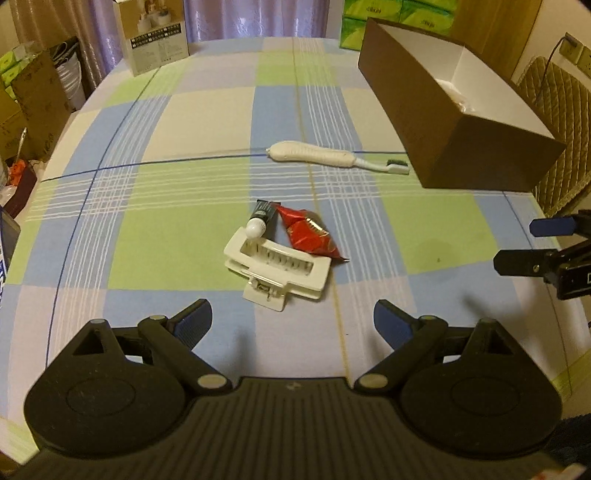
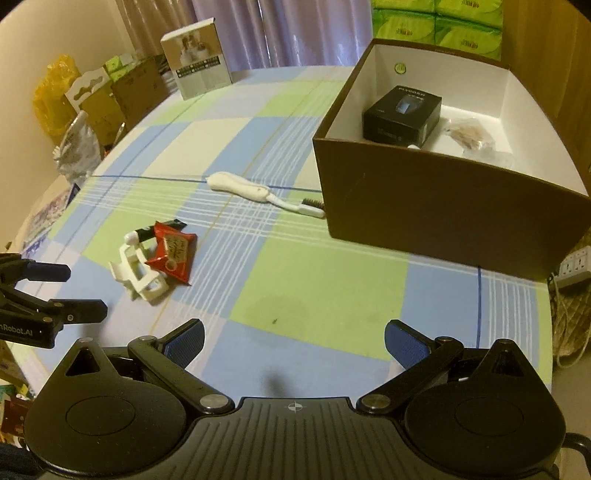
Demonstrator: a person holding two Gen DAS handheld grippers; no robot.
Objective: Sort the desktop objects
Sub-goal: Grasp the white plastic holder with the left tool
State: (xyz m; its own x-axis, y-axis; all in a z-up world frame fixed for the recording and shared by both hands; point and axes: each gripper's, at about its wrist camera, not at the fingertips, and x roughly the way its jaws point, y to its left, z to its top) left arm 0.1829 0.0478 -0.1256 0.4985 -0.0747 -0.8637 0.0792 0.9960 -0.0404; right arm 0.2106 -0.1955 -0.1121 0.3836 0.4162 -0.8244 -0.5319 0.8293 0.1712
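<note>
A white hair claw clip (image 1: 277, 269) (image 2: 138, 273) lies on the checked tablecloth, with a small dark tube with a white cap (image 1: 260, 219) and a red snack packet (image 1: 308, 236) (image 2: 171, 253) touching it. Farther back a white toothbrush (image 1: 332, 157) (image 2: 258, 194) lies beside the brown open box (image 1: 436, 122) (image 2: 424, 218). My left gripper (image 1: 293, 325) (image 2: 83, 291) is open just short of the clip, holding nothing. My right gripper (image 2: 293, 343) (image 1: 517, 243) is open over bare cloth in front of the box, also holding nothing.
Inside the box lie a black carton (image 2: 402, 116) and a clear bag (image 2: 469, 134). A tall printed carton (image 1: 151, 37) (image 2: 199, 66) stands at the table's far left. Green tissue packs (image 2: 436, 26) are stacked behind the box. A chair (image 1: 557, 122) stands at the right, with cardboard boxes (image 1: 33, 103) off the left edge.
</note>
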